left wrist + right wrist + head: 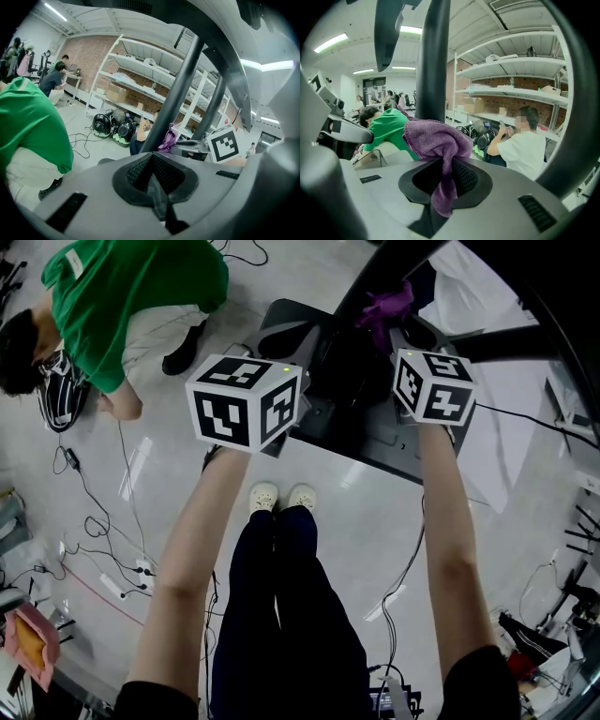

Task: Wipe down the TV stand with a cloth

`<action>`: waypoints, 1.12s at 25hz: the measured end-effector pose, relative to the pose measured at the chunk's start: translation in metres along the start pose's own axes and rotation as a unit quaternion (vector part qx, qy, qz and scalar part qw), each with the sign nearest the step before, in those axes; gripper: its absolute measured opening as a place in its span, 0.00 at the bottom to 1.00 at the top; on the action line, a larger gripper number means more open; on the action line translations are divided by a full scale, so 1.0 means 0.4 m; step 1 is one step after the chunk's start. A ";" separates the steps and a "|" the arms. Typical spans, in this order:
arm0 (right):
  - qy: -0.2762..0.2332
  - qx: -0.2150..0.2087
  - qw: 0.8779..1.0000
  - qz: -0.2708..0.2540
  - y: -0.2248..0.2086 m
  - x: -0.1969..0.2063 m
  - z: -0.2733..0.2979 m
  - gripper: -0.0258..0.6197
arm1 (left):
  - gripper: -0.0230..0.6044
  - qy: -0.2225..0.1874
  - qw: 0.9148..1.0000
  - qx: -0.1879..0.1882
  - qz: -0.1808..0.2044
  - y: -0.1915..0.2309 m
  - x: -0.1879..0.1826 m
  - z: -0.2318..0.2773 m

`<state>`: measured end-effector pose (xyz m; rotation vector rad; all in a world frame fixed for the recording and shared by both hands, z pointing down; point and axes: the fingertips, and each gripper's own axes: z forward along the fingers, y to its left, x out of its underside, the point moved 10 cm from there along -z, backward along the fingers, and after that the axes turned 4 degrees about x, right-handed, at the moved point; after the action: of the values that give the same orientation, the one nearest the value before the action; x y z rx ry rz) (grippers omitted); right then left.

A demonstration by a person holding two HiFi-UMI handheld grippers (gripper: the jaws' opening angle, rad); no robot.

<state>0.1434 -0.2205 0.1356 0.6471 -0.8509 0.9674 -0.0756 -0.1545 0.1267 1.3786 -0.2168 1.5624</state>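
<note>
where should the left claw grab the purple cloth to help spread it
Likely the loose bunched lobe of the purple cloth bulging beyond the right claw, approached from the left claw side: the hanging tail is pinched, and the stand's pole rises behind.

a person in a green shirt (122, 296) bends low over the pale floor (375, 512) at its far left. black cables (94, 521) trail across the floor's left side, near a white power strip (112, 585). something pink (33, 638) lies at the near left edge. a white shelving rack (140, 79) holding boxes stands against a brick wall (89, 56). two black rounded cases with green trim (112, 127) sit on the floor at its foot. a person in a white shirt (520, 145) crouches near them.
</note>
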 end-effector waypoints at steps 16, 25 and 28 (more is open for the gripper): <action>-0.120 0.131 0.982 -0.068 -0.060 -0.144 -0.220 0.14 | 0.05 -0.004 0.999 0.049 0.024 -0.108 -0.043 0.023; -0.197 0.224 0.953 -0.051 -0.115 -0.208 -0.351 0.14 | 0.05 0.003 0.996 0.077 0.042 -0.163 -0.064 0.036; -0.209 0.237 0.948 -0.035 -0.136 -0.218 -0.373 0.14 | 0.05 0.004 0.996 0.080 0.042 -0.168 -0.061 0.040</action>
<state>0.2136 -0.1640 -0.0214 1.3220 -0.9616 0.9921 -0.0186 -0.1462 0.0814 1.5034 -0.1486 1.6850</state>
